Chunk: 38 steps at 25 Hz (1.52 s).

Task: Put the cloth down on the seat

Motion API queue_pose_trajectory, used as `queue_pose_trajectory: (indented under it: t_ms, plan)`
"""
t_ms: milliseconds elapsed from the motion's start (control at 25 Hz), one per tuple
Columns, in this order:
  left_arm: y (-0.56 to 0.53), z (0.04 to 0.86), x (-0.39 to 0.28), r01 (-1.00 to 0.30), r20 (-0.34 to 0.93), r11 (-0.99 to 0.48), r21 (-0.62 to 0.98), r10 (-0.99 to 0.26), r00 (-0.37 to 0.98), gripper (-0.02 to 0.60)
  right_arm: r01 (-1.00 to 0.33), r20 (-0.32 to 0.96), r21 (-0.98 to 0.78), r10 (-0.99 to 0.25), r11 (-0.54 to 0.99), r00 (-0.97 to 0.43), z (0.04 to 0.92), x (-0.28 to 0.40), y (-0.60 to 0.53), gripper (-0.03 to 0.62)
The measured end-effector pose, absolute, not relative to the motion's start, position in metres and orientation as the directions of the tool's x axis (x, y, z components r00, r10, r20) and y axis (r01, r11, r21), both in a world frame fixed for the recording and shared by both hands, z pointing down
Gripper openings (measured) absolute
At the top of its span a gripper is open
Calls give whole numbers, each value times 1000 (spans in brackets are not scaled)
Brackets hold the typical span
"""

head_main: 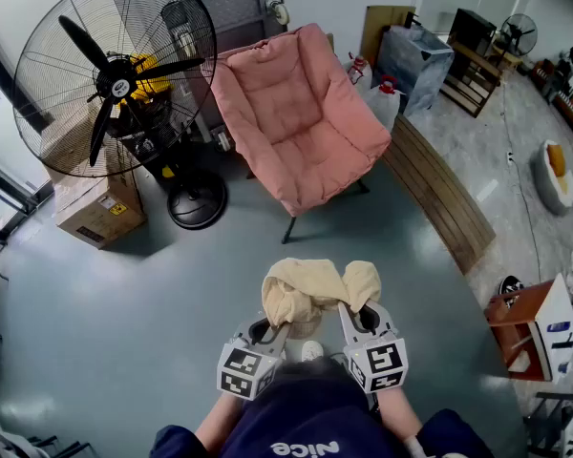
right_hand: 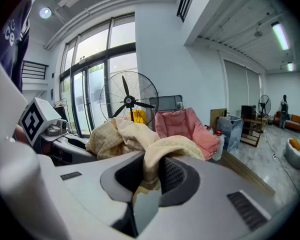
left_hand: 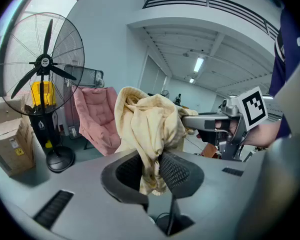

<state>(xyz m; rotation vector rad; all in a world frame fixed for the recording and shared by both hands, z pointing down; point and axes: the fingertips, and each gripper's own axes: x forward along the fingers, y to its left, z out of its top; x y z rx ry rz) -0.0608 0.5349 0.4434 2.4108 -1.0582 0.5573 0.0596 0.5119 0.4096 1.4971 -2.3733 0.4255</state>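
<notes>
A crumpled pale yellow cloth [head_main: 310, 289] hangs in the air between my two grippers, well short of the pink folding chair [head_main: 301, 113] that stands ahead on the floor. My left gripper [head_main: 272, 324] is shut on the cloth's left part [left_hand: 145, 129]. My right gripper [head_main: 349, 308] is shut on its right part [right_hand: 162, 149]. In the left gripper view the pink chair [left_hand: 97, 119] shows behind the cloth, and the right gripper [left_hand: 190, 121] reaches in from the right. The right gripper view has the chair [right_hand: 187, 126] beyond the cloth.
A large black pedestal fan [head_main: 115, 74] stands left of the chair, with a cardboard box [head_main: 95, 208] beside it. A wooden board [head_main: 439, 189] lies along the floor at the right. A grey bin [head_main: 415, 65] and red-capped bottles [head_main: 387, 98] sit behind the chair.
</notes>
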Motion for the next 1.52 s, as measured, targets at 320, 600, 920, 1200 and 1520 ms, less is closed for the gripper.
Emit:
queue_pose_trajectory:
  t_ms: [320,600,920,1200,1520]
  plan:
    - [554,435,-89,-777,498,-584,236,-614,613,95,-893,375,-123,-813,433,-446,398,27,531,84]
    - [563,445,-106,-779,508,-583,231,-611,608,95,-891,401,-80,-804,446,-438,405,11,538,83]
    - [557,444,-117,-731,505,-644,226,-564,653,95,-915,403,-92,-826,393,-395,406,1,533,84]
    - [546,444,-136,-665,475,-710,232,-514,714,95,-939,380,-130,-859,317,-342,406,-17,528,84]
    - [532,454,-167,-683,509,-694,230,-512,692,95,-920,395,-151,-832,360,-390,416,-47,514,84]
